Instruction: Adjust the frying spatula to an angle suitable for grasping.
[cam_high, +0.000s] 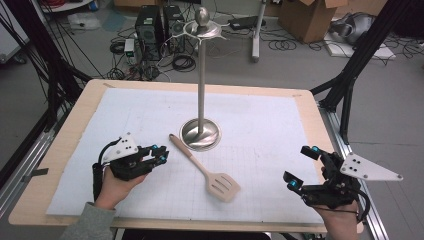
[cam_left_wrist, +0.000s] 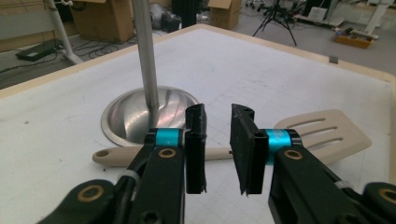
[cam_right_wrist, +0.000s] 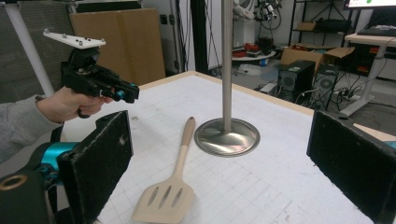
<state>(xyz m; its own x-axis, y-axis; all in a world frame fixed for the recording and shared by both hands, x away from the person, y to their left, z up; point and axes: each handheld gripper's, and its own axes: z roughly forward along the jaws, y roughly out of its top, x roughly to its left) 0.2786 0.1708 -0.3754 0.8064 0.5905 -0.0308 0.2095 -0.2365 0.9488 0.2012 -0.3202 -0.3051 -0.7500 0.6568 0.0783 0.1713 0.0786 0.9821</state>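
Nearest, left of the stand (cam_high: 200, 134), the left gripper (cam_high: 161, 154) hovers with its fingers (cam_left_wrist: 196, 149) narrowly apart, pinching nothing. Just right of the stand's base the spatula (cam_high: 206, 170) lies flat on the worktop (cam_high: 260, 130). Far right, the right gripper (cam_high: 301, 167) holds its fingers (cam_right_wrist: 98, 161) spread wide.

Each black claw (cam_high: 161, 154) carries cyan bands, brass-ringed screws and a grey three-cornered plate (cam_high: 125, 147); a grey sleeve (cam_high: 87, 222) covers the left forearm.
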